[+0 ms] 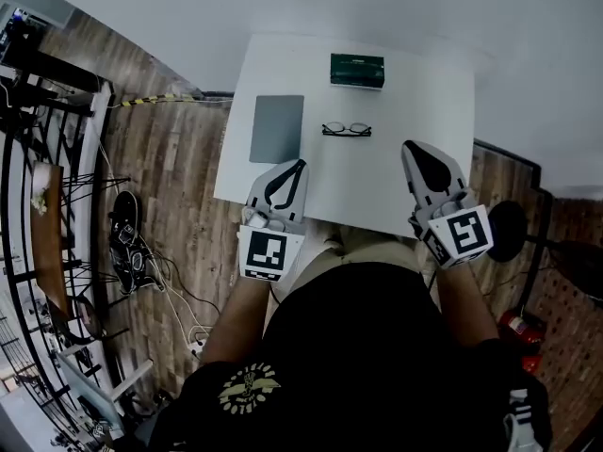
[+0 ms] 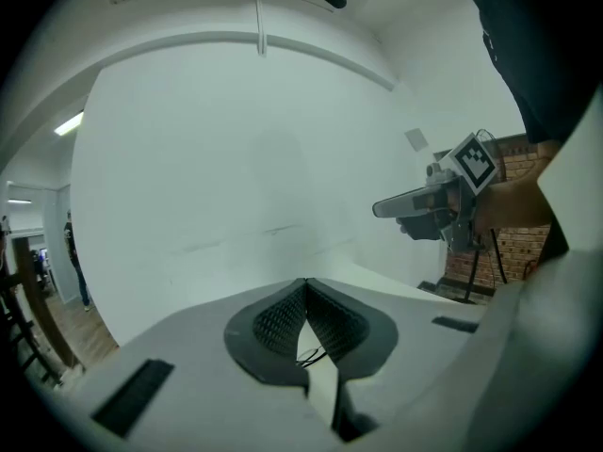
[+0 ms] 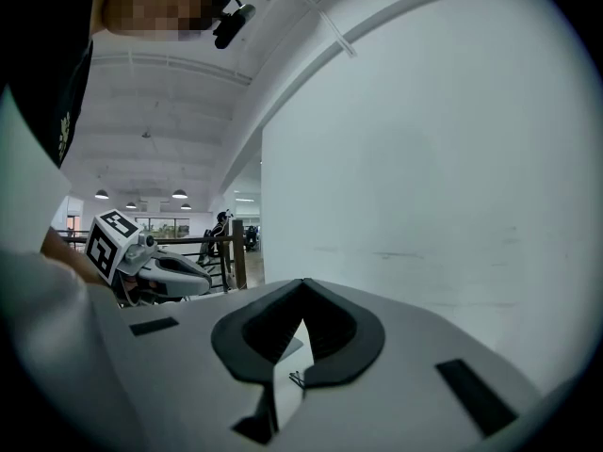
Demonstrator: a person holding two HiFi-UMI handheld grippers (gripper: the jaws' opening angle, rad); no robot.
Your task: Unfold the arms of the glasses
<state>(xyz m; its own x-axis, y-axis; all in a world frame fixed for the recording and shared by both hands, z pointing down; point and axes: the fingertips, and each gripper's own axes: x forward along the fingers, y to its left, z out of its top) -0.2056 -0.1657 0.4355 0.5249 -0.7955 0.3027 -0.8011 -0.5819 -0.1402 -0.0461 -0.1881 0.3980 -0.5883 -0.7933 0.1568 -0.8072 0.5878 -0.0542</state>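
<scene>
Black-framed glasses (image 1: 346,129) lie folded near the middle of the white table (image 1: 433,102). My left gripper (image 1: 301,163) hovers over the table's near edge, short of the glasses and to their left, its jaws shut with nothing between them. My right gripper (image 1: 408,145) is at the near right, also shut and empty, and apart from the glasses. In the left gripper view, part of the glasses (image 2: 311,354) shows through the gap under the closed tips of the left gripper (image 2: 305,282). In the right gripper view a sliver of the glasses (image 3: 298,379) shows below the right gripper (image 3: 301,282).
A dark green box (image 1: 357,71) stands at the table's far edge behind the glasses. A grey flat pad (image 1: 277,128) lies to their left. On the wooden floor at left are a black rack (image 1: 47,158), shoes (image 1: 126,238) and cables. A black round stand (image 1: 509,226) is at right.
</scene>
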